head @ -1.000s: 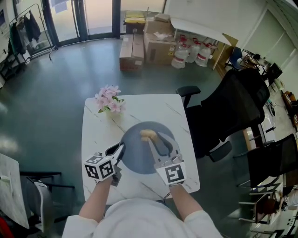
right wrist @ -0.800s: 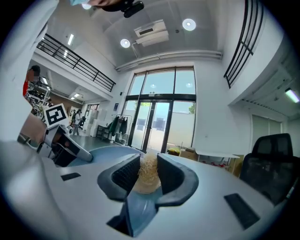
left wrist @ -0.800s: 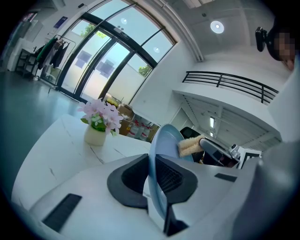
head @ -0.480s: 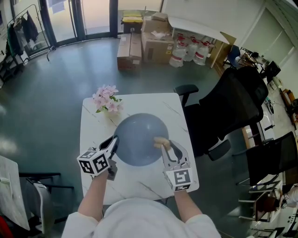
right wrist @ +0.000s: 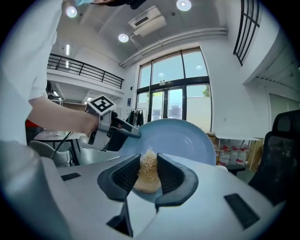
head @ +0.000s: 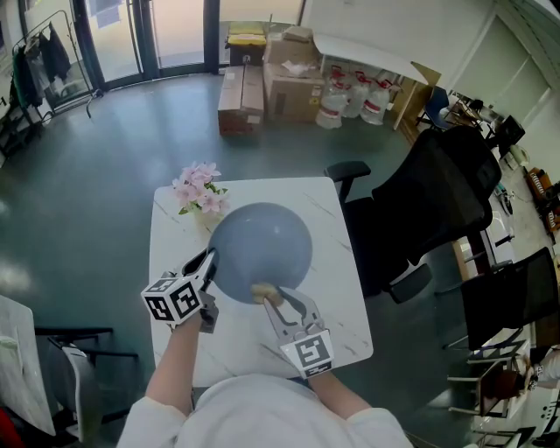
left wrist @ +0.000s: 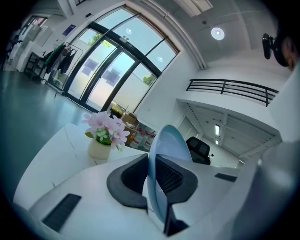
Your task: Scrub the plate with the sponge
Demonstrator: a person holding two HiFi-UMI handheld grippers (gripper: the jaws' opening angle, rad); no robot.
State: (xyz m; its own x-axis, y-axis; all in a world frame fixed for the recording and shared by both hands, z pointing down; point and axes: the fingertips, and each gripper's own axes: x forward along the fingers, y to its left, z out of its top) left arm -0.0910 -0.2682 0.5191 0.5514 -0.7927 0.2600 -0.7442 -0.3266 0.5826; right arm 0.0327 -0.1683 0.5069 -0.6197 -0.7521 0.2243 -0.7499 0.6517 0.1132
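1. The left tool is clamped on the left rim of the round blue-grey plate, holding it tilted above the middle of the white marble-look table.
2. The right tool is closed on a tan fibrous sponge, which is pressed against the plate's near rim.
3. A small white pot of pink flowers stands at the table's far left corner.

Bright, even daylight came through tall windows; ceiling lights glared; both gripper views were fisheye-warped with dark corners
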